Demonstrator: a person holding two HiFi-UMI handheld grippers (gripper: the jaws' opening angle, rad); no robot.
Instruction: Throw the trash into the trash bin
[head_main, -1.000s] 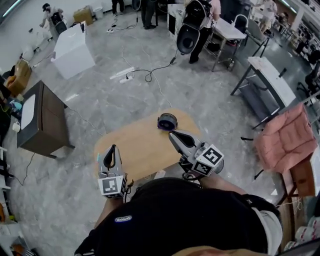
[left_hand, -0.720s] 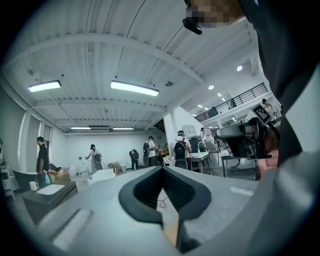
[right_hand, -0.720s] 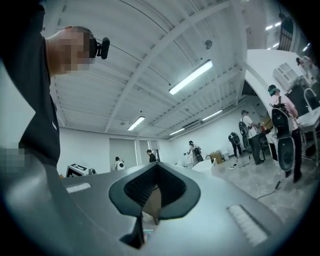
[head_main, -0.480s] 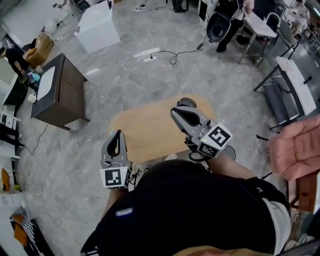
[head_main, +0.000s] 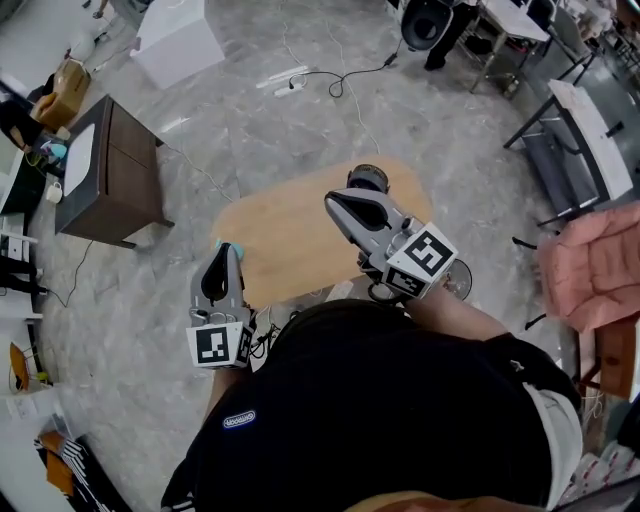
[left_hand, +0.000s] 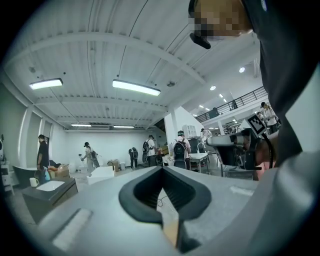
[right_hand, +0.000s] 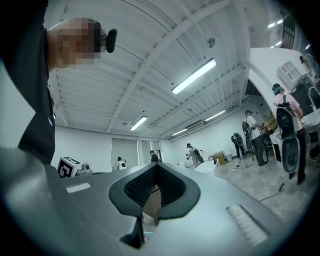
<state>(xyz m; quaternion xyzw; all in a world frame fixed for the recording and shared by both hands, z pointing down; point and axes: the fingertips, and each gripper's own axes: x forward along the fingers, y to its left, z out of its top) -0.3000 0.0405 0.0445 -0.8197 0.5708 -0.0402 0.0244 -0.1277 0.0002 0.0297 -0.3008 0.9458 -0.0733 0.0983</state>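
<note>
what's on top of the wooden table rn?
Only a small round bin at the far edge shows. The right gripper and the person's torso cover parts of the tabletop.

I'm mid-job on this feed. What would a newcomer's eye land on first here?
The two grippers stand out first: the left gripper and the right gripper, both shut and empty, are held over a small wooden table. A dark round container sits at the table's far edge, just past the right gripper. At the right edge of the head view, a pink jacket catches the eye.
</note>
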